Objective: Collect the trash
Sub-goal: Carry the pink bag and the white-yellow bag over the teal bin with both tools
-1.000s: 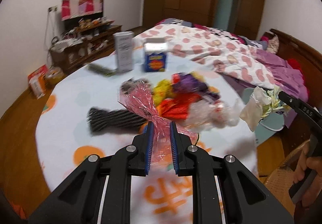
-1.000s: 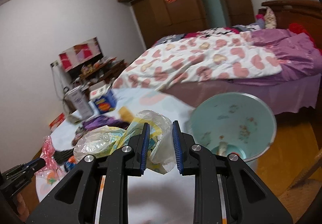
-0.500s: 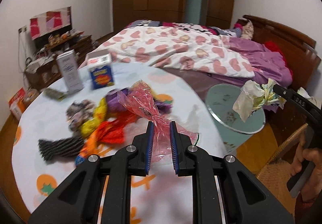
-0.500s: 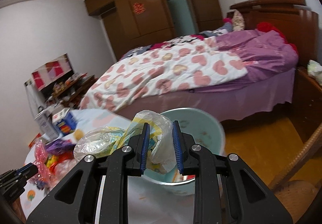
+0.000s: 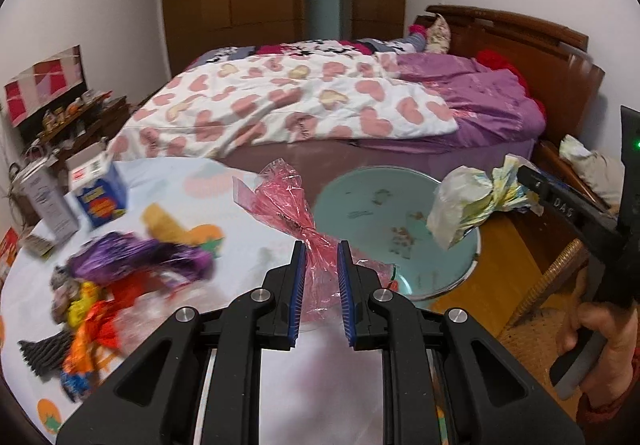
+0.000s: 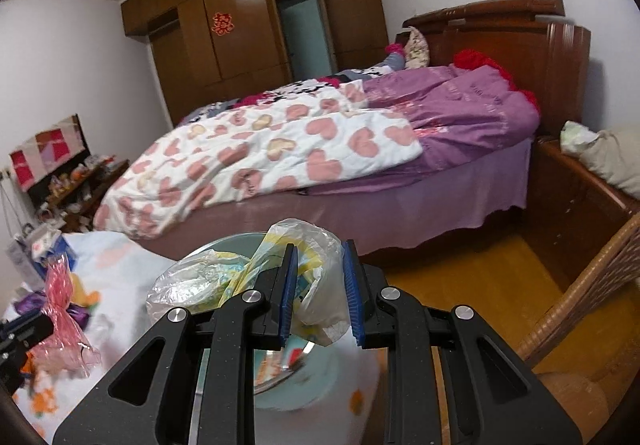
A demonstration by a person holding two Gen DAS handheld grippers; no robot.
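Both grippers have swung from the table toward the pale-blue bin point(image 5: 460, 269), the left gripper point(image 5: 321, 277) pinching the pink wrapper point(image 5: 288, 205) and the right gripper point(image 6: 319, 297) pinching a crumpled bag point(image 6: 248, 277) above it, so I judge the next move is to release both inside.

Table trash pile point(image 5: 120, 285) motion-blurred; bin point(image 6: 288, 369) largely hidden behind held wrapper point(image 6: 256, 277)
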